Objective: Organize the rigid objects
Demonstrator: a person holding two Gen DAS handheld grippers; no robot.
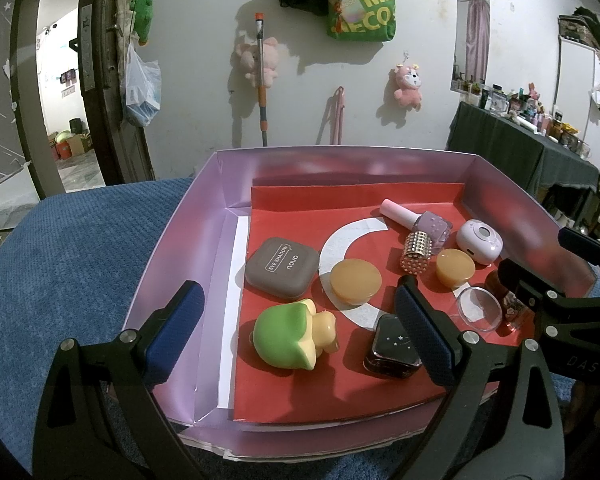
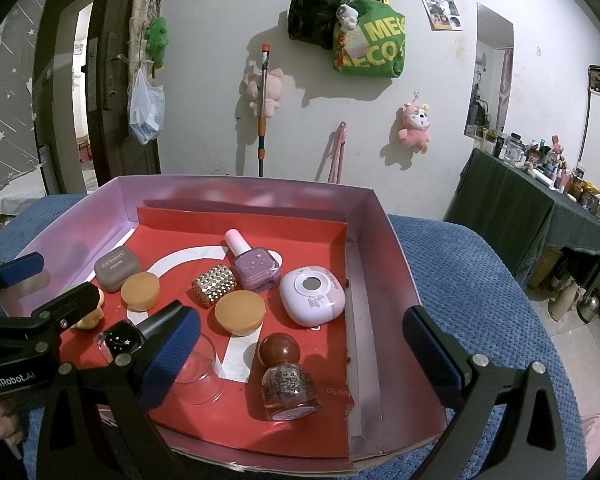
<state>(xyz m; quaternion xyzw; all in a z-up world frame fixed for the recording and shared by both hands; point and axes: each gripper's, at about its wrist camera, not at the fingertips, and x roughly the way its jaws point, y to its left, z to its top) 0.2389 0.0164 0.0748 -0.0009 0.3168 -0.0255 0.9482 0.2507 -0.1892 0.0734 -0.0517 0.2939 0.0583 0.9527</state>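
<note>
Both tools released, left tool [image 1: 300, 320] and right tool [image 2: 300, 344] over crowded box [image 2: 380, 248]; risk: toppling upright glitter bottle [image 2: 288, 384], rolling clear dome [image 2: 200, 372].

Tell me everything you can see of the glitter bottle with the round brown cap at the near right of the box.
The glitter bottle is a small dome-shaped bottle, clear-looking with reddish-brown speckled glitter inside and a pale pink base. Its glossy round brown cap tilts toward the box's far side, so the bottle seems to lie leaning on the red liner, near the lilac box's right wall. Nothing visibly touches it; the clear dome sits apart to its left. Both tongs are open and clear of it.
</note>
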